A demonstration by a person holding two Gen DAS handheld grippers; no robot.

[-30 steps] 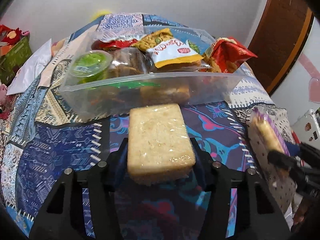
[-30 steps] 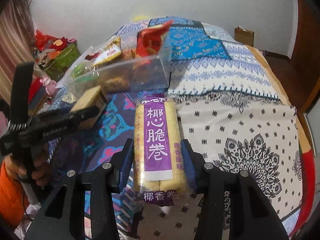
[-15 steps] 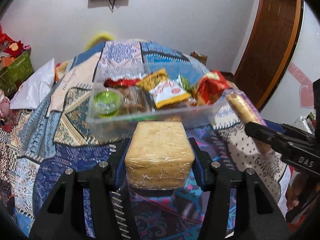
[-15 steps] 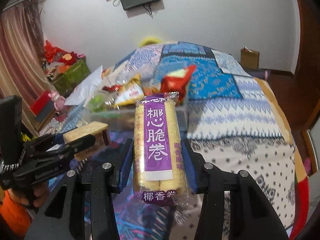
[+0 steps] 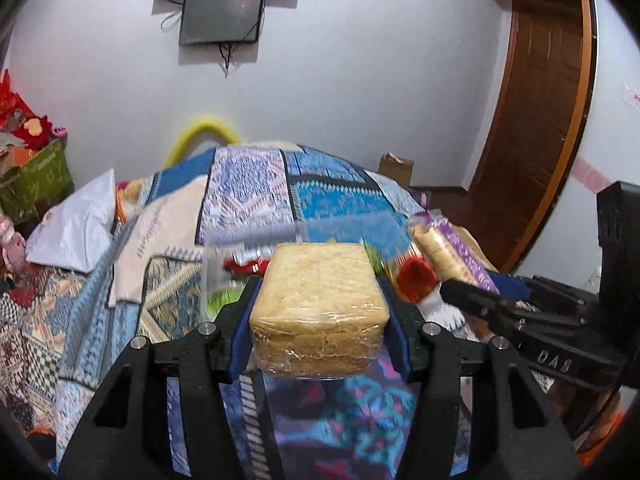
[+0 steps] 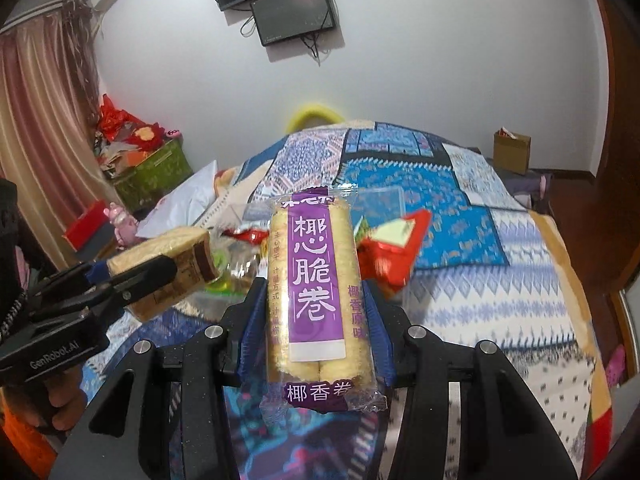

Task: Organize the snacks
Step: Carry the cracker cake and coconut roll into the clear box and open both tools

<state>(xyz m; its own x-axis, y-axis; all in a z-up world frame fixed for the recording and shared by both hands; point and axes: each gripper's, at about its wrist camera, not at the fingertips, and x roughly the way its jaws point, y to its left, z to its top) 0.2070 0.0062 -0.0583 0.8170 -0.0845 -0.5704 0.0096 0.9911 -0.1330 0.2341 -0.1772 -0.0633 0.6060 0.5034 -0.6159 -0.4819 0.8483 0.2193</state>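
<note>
Both jaws are closed on snacks. At the lower centre of the left wrist view, the left gripper (image 5: 319, 312) clamps a plastic-wrapped tan cake block (image 5: 318, 304) between its blue-padded fingers, pinching it by its two long sides; the block stands out forward above the patterned quilt (image 5: 248, 196). In the right wrist view the right gripper (image 6: 316, 320) pinches a coconut roll packet (image 6: 316, 284) with a purple label, held upright at frame centre, its crimped lower end hanging just under the fingers.

Each tool shows in the other's view: the right gripper and its packet come in from the right edge of the left view, and the left gripper with its cake block (image 6: 168, 264) sits at middle left of the right view, held off the quilt.

Behind both held items, mid-frame, lies a clear plastic bin (image 6: 390, 200) on the quilt, holding a red snack bag (image 6: 394, 248) and a green-topped cup (image 6: 220, 260); its other contents are blurred. Two dark screens (image 5: 222, 18) hang on the white wall at the top of the frame.
</note>
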